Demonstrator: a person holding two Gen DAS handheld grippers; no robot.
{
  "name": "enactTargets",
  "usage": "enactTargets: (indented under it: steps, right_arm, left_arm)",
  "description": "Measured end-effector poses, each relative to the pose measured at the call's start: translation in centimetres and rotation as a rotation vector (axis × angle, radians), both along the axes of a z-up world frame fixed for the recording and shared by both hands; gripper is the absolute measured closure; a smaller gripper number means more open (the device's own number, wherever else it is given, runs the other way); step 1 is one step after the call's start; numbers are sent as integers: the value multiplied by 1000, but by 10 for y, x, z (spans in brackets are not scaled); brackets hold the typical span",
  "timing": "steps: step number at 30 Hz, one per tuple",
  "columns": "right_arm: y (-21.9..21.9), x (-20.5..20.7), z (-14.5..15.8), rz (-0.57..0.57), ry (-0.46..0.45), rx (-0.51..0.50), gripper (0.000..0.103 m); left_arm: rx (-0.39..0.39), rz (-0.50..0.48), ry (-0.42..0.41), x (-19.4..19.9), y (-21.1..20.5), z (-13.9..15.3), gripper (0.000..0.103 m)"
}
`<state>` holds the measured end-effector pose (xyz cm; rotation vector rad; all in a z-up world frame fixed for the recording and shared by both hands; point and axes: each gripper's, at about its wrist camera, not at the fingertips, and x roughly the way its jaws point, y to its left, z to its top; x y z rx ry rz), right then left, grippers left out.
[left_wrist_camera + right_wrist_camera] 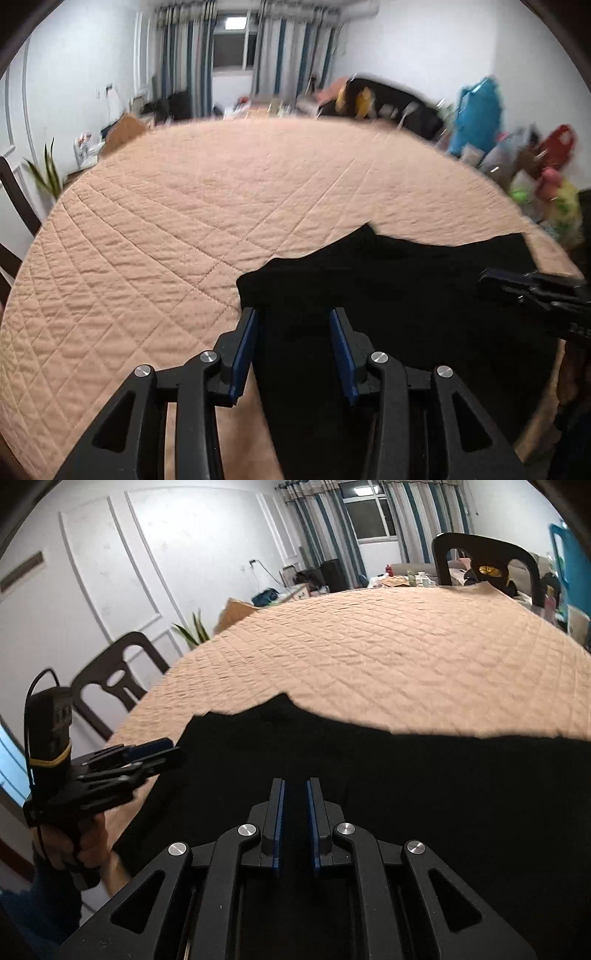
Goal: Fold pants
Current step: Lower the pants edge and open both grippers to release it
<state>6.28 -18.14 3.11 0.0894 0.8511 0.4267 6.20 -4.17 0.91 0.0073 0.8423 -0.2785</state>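
Black pants [388, 295] lie on the near part of a table covered with a peach quilted cloth [184, 221]. My left gripper [293, 314] is open, its blue-padded jaws wide apart over the pants' left edge. The right gripper shows at the far right of the left wrist view [491, 282]. In the right wrist view the pants [406, 775] fill the foreground. My right gripper [295, 786] hovers over them, its jaws a narrow gap apart with no cloth seen between. The left gripper [166, 753] shows at the left, held by a hand.
The quilted cloth [406, 646] stretches far beyond the pants. Dark chairs stand at the left [118, 672] and far side [480, 554] of the table. A plant [48, 173], boxes, a sofa [399, 103] and colourful bags [476, 114] line the room.
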Motion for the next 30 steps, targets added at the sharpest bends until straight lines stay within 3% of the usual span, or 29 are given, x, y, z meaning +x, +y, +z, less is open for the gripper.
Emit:
enactTargets:
  steps: [3,9,16,19,30]
  right_arm:
    - [8,26,-17,-22,80,-69,88]
    - [2,0,-14,-10,24,-28,87]
    - [0,-58,-19,10,-73,-114,86]
    - [-1,-68,-22,0,-115,-150,78]
    - [-2,-83,-27,0,-190,-154,77]
  left_arm:
    - [7,16,7,5,0,0,51]
    - [9,31,0,-14,4,0,51]
    - [25,21,-28,-48,3,0,51]
    - [25,22,-35,-60,3,-4,51]
    - [-11,42,-79,-85,12,-9,49]
